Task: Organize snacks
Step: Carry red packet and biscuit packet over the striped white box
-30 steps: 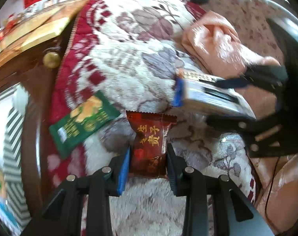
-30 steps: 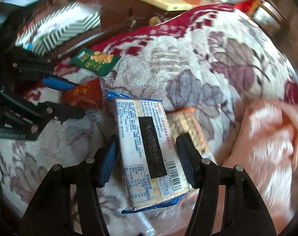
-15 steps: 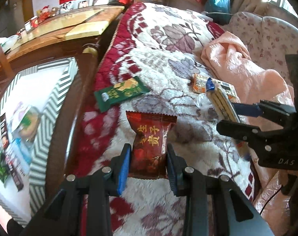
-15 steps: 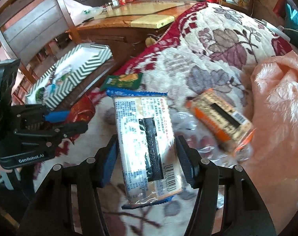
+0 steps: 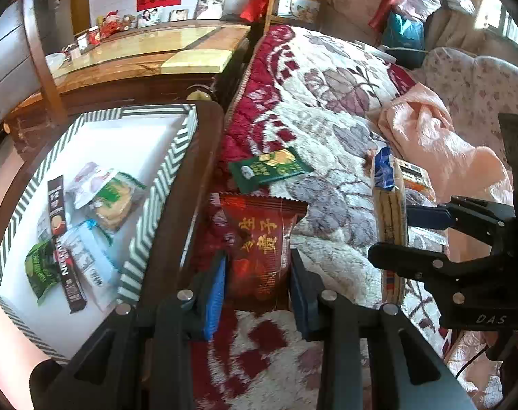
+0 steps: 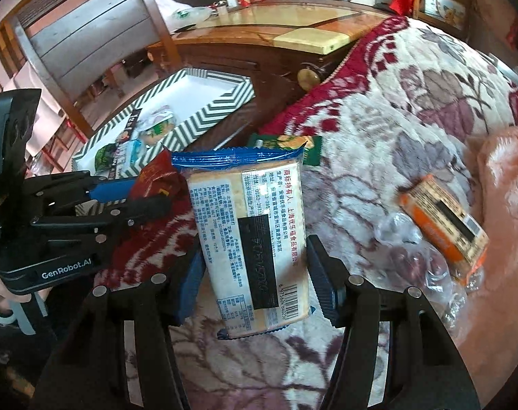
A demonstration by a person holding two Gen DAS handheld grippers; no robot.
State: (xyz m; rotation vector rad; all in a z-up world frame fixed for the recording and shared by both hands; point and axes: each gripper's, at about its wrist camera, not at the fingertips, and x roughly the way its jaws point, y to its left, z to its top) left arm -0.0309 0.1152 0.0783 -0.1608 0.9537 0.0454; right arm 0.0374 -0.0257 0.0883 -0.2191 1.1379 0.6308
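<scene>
My left gripper (image 5: 257, 273) is shut on a red snack packet (image 5: 262, 239) and holds it above the floral blanket, beside the striped box (image 5: 156, 184). My right gripper (image 6: 255, 273) is shut on a cracker pack (image 6: 255, 232) with a blue end, held above the blanket; it also shows in the left wrist view (image 5: 390, 218). The striped box (image 6: 221, 102) holds several snack packets (image 5: 105, 198). A green packet (image 5: 269, 169) and an orange pack (image 6: 445, 218) lie on the blanket.
The box sits on a dark wooden chair seat (image 5: 187, 205) left of the blanket-covered bed (image 5: 327, 102). A pink cloth (image 5: 436, 150) lies at the right. A wooden table (image 6: 293, 30) stands behind. Crumpled clear plastic (image 6: 405, 239) lies by the orange pack.
Both grippers have lifted with their packets and pulled back from the blanket toward the left. The striped box has come into fuller view.
</scene>
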